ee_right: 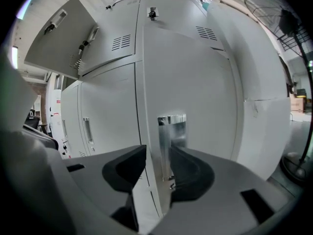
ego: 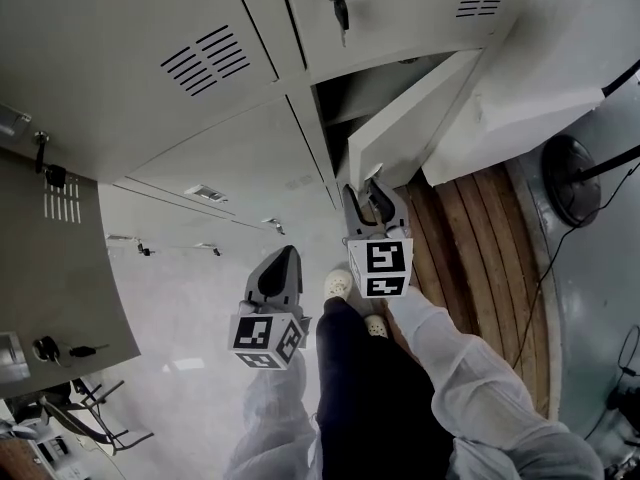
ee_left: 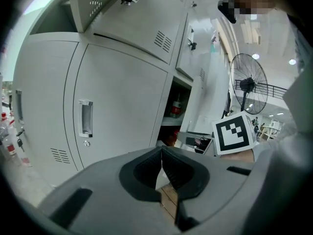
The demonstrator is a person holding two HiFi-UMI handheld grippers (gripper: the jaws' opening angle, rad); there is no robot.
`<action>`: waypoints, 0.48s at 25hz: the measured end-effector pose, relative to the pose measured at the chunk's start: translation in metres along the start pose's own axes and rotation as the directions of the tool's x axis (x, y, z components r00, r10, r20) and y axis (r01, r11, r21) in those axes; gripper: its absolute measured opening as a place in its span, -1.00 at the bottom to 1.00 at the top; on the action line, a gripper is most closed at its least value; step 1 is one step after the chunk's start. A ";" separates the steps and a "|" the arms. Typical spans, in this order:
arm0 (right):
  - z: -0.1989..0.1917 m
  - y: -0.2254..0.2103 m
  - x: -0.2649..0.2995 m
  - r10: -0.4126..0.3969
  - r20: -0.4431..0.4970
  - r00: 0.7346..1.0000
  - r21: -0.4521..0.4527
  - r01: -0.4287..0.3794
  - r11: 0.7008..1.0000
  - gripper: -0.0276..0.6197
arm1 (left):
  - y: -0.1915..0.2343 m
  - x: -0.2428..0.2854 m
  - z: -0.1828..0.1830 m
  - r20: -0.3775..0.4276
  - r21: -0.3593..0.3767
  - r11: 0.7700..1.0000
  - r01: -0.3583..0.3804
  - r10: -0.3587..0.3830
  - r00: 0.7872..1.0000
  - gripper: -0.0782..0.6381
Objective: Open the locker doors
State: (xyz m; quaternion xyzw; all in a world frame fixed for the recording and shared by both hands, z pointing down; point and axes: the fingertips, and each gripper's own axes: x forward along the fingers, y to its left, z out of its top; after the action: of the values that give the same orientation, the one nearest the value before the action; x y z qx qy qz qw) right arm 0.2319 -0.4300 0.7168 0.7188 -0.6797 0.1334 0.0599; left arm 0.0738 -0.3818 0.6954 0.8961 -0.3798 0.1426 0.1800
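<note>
**3 cameras on 1 bank of lockers**

The head view looks steeply down the lockers point(ego: 150, 108) from above. The left gripper view sits low, a little back, facing their fronts. The right gripper view is tight against the open door point(ee_right: 195, 82), edge-on. All 3 share that door and the fan point(ego: 570, 178).

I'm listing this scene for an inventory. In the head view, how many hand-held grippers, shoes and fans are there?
Hand-held grippers: 2
Shoes: 2
Fans: 1
Total: 5
</note>
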 end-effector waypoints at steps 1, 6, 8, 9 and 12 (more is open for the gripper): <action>0.000 -0.002 -0.003 -0.010 0.003 1.000 0.005 0.010 1.000 -0.45 | -0.002 0.000 0.000 0.000 0.002 1.000 0.001 -0.001 1.000 -0.76; -0.001 -0.007 -0.016 -0.030 0.014 0.999 -0.004 0.030 1.000 -0.48 | -0.012 -0.001 -0.001 -0.002 0.004 1.000 0.006 -0.006 1.000 -0.76; -0.003 -0.009 -0.021 -0.038 0.014 0.999 -0.016 0.038 0.999 -0.48 | -0.016 -0.002 -0.002 -0.006 0.006 1.000 0.010 -0.010 1.000 -0.76; -0.003 -0.010 -0.024 -0.042 0.013 0.999 -0.022 0.042 0.999 -0.48 | -0.018 -0.002 -0.002 -0.008 0.007 1.000 0.011 -0.011 1.000 -0.76; -0.005 -0.014 -0.032 -0.052 0.013 0.999 -0.036 0.052 0.998 -0.48 | -0.023 -0.002 -0.003 -0.009 0.008 1.000 0.015 -0.015 1.000 -0.76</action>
State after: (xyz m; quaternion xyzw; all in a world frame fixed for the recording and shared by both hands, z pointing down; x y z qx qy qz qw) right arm 0.2439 -0.3970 0.7146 0.7357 -0.6635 0.1152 0.0722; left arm 0.0887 -0.3641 0.6923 0.8991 -0.3715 0.1469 0.1791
